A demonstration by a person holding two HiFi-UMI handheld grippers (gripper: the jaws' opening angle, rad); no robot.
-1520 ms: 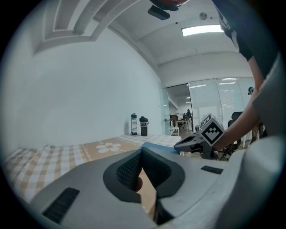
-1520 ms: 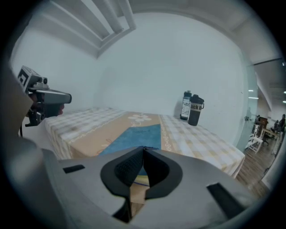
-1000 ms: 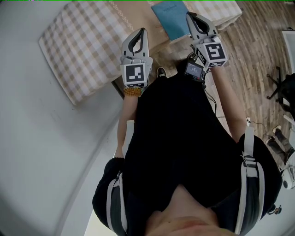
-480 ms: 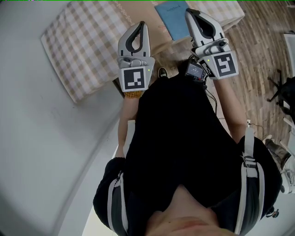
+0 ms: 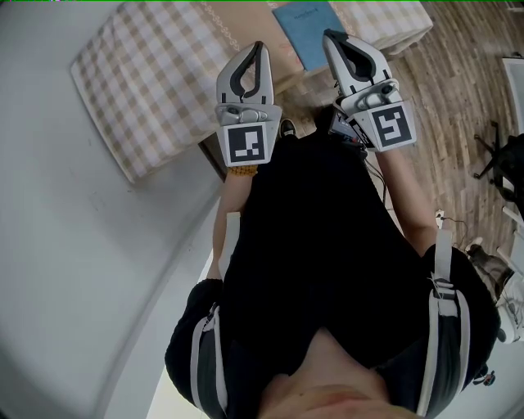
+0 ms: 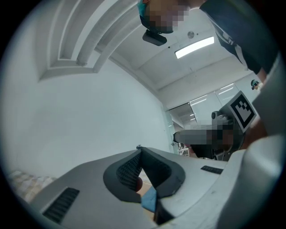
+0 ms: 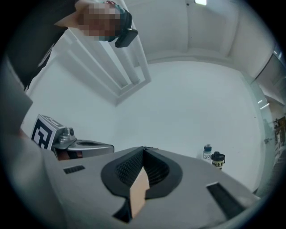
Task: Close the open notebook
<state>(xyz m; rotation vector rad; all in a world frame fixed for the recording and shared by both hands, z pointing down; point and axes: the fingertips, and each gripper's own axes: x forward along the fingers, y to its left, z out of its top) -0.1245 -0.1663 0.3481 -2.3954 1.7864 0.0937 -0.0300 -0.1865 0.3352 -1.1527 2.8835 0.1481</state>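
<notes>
Since the blue notebook (image 5: 304,29) shows only its plain cover in the head view, with no spread of pages visible, we judge it to be closed already. It lies flat on the tan table (image 5: 250,24) at the top of that view, with a checked cloth (image 5: 147,82) covering the table to its left and wooden floor (image 5: 458,74) to its right. We see the left gripper (image 5: 259,47) hovering near the notebook's left edge and apart from it, its jaws brought together with nothing between the pads. Its own view confirms that the tips meet, and only a sliver of blue shows below them. The right gripper (image 5: 331,37) overlaps the notebook's right edge in the head view, its jaws likewise together and clamping nothing. Its own view looks out at a pale wall with two bottles (image 7: 208,153) far off, so we take it to be held above the book rather than resting on it. On this evidence the closing itself is done, and what remains, if anything, is to draw both grippers clear. Whether the cover sits fully flush we cannot tell.
</notes>
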